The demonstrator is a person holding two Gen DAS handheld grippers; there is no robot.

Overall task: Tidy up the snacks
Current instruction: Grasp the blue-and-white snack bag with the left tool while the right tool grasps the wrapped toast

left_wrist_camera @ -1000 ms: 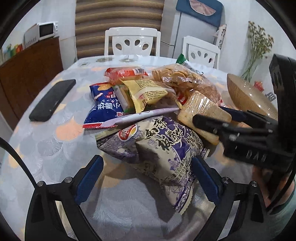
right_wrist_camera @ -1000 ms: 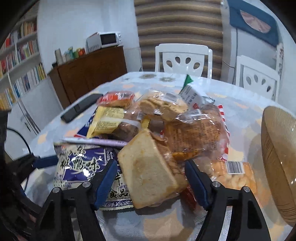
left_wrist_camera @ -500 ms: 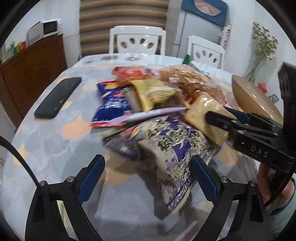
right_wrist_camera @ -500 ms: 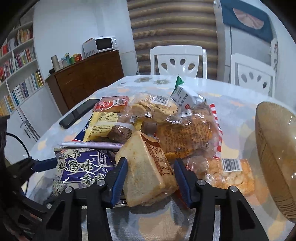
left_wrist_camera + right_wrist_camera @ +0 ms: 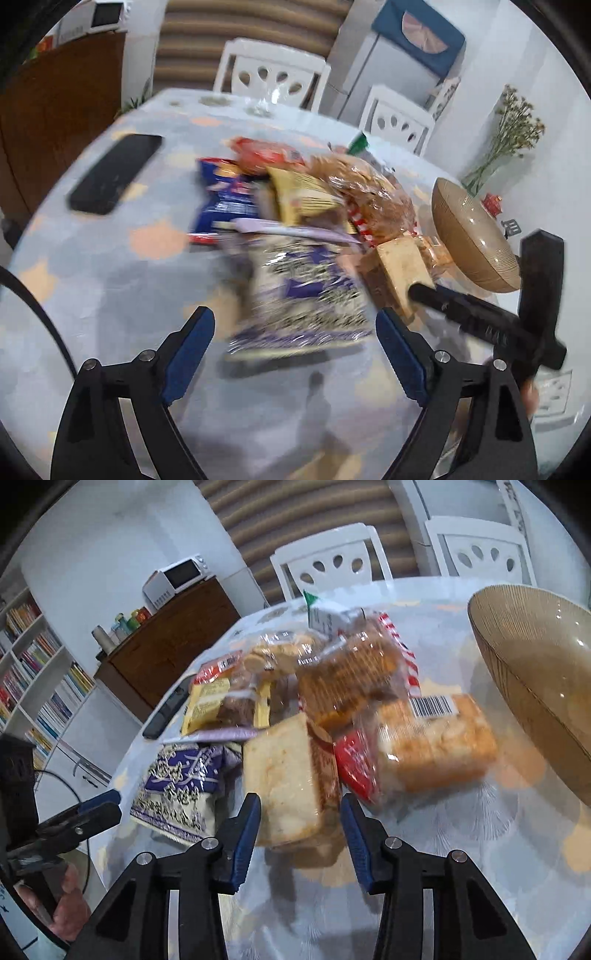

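A pile of wrapped snacks lies on the table. My right gripper (image 5: 300, 823) is shut on a wrapped bread slice pack (image 5: 286, 779), its blue pads against both sides; the pack also shows in the left wrist view (image 5: 400, 267). A purple-and-white snack bag (image 5: 299, 295) lies in front of my left gripper (image 5: 295, 343), which is open and empty just short of it. An orange cracker pack with a barcode (image 5: 436, 738) lies to the right of the bread. A wooden bowl (image 5: 535, 686) stands at the right.
A black phone (image 5: 116, 173) lies at the table's left. A blue snack bag (image 5: 225, 192), a yellow pack (image 5: 299, 195) and clear biscuit bags (image 5: 351, 675) fill the middle. White chairs (image 5: 273, 74) stand behind the table. A vase of dried flowers (image 5: 506, 144) stands past the bowl.
My right gripper has closed onto the bread pack and tilted the view. My left gripper has drawn back slightly from the purple bag and swung; the view is blurred by motion.
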